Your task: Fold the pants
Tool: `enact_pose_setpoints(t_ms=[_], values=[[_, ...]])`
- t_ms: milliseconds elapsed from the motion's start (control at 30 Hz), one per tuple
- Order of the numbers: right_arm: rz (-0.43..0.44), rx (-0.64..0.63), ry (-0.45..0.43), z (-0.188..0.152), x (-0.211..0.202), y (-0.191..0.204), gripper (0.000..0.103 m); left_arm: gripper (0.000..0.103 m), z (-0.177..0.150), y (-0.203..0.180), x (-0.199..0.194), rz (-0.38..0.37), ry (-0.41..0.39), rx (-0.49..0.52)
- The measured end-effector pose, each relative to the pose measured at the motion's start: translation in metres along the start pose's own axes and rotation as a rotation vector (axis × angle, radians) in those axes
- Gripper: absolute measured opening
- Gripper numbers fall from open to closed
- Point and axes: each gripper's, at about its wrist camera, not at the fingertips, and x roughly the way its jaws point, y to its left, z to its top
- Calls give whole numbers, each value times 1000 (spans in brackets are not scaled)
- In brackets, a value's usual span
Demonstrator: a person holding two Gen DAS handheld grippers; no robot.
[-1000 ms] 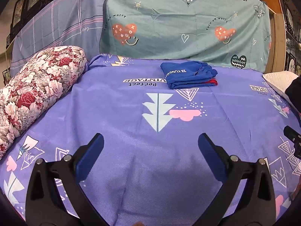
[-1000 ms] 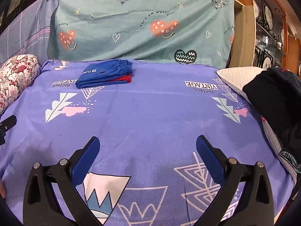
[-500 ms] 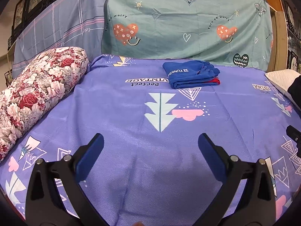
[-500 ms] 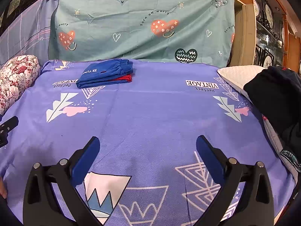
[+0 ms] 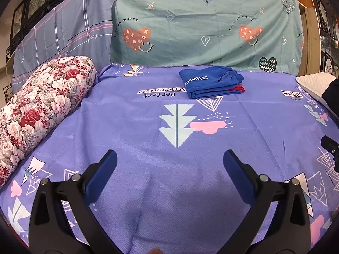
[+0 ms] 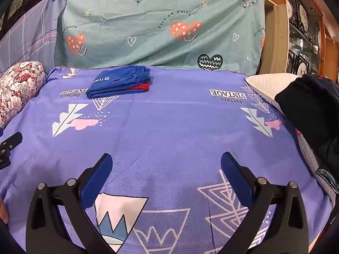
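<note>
Purple printed bedsheet fills both views. Floral bolster along left edge, dark clothing pile at right. Folded blue pants lie at far centre on something red, by the teal backdrop. Left gripper and right gripper: fingers wide apart, holding nothing, over near sheet.

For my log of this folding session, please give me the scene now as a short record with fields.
surface: purple printed bedsheet
folded pants: blue pair on a red one, far side of the bed
left gripper: open, empty, above the sheet
right gripper: open, empty, above the sheet
left edge: floral bolster
right edge: dark clothing pile on white pillow
</note>
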Motion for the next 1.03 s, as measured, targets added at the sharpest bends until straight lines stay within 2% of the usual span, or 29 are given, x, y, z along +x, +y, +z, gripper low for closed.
enact_pose_setpoints(t_ms=[267, 500, 700, 867, 1033], values=[[0, 2, 2, 0, 0, 0, 102, 101, 0, -2, 0, 0, 2, 3], [1, 5, 3, -1, 0, 0, 102, 101, 1, -3, -5, 10, -46, 17], [7, 3, 0, -3, -1, -1, 102, 101, 1, 2, -7, 5, -52, -10], [2, -7, 20, -3, 2, 2, 102, 101, 1, 7, 2, -11, -4, -36], [0, 1, 30, -2, 4, 1, 102, 101, 1, 12, 3, -11, 4, -59]])
